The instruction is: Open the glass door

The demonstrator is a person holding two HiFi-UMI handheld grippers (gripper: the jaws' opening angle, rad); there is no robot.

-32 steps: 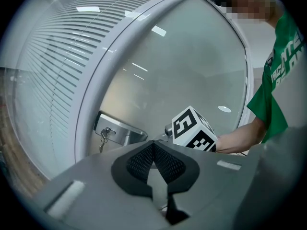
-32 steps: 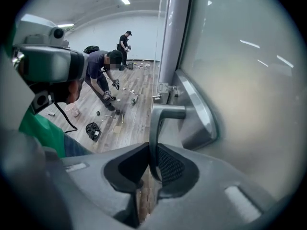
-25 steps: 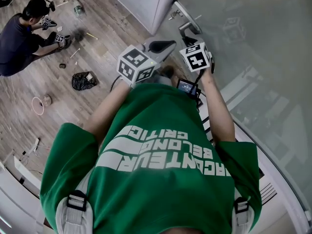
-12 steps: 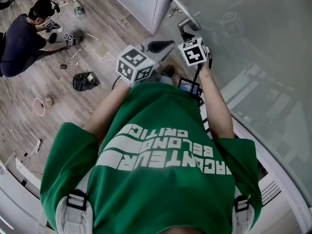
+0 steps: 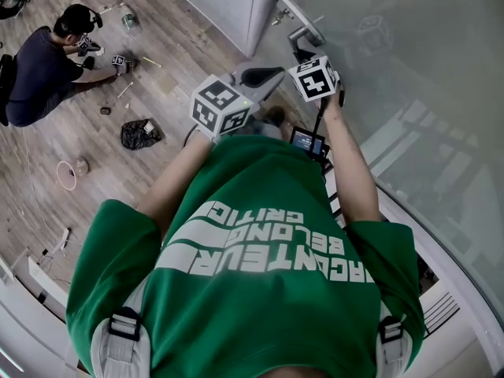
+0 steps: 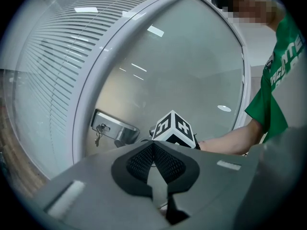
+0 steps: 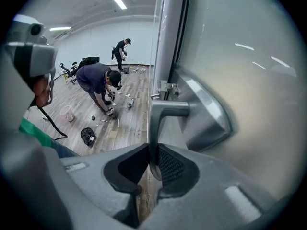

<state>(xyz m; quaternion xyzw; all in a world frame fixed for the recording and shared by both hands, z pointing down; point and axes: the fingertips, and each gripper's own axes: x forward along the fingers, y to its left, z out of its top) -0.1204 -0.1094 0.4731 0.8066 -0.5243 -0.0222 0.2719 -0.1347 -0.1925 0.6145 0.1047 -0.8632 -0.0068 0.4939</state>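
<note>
The glass door [image 5: 409, 93] fills the right of the head view, and its metal lever handle [image 5: 303, 31] sits on a lock plate near the top. In the right gripper view the lever handle [image 7: 154, 128] hangs down between the jaws. My right gripper [image 7: 152, 163] is shut on it, pads pressing both sides. In the head view the right gripper [image 5: 305, 56] sits under its marker cube at the handle. My left gripper [image 5: 270, 75] hovers just left of it, apart from the door. The left gripper [image 6: 154, 152] is shut, with nothing between its pads.
A lock plate [image 6: 114, 128] with keys [image 6: 98, 137] hanging from it sits on the door's white frame [image 6: 91, 80]. A white partition [image 5: 236, 2] stands left of the door. On the wood floor a person [image 5: 43, 61] crouches among small objects, near a black bag [image 5: 142, 132].
The right gripper's cube has crept slightly up the view towards the handle. The left gripper holds its place. The crouching person has shifted a little in the head view.
</note>
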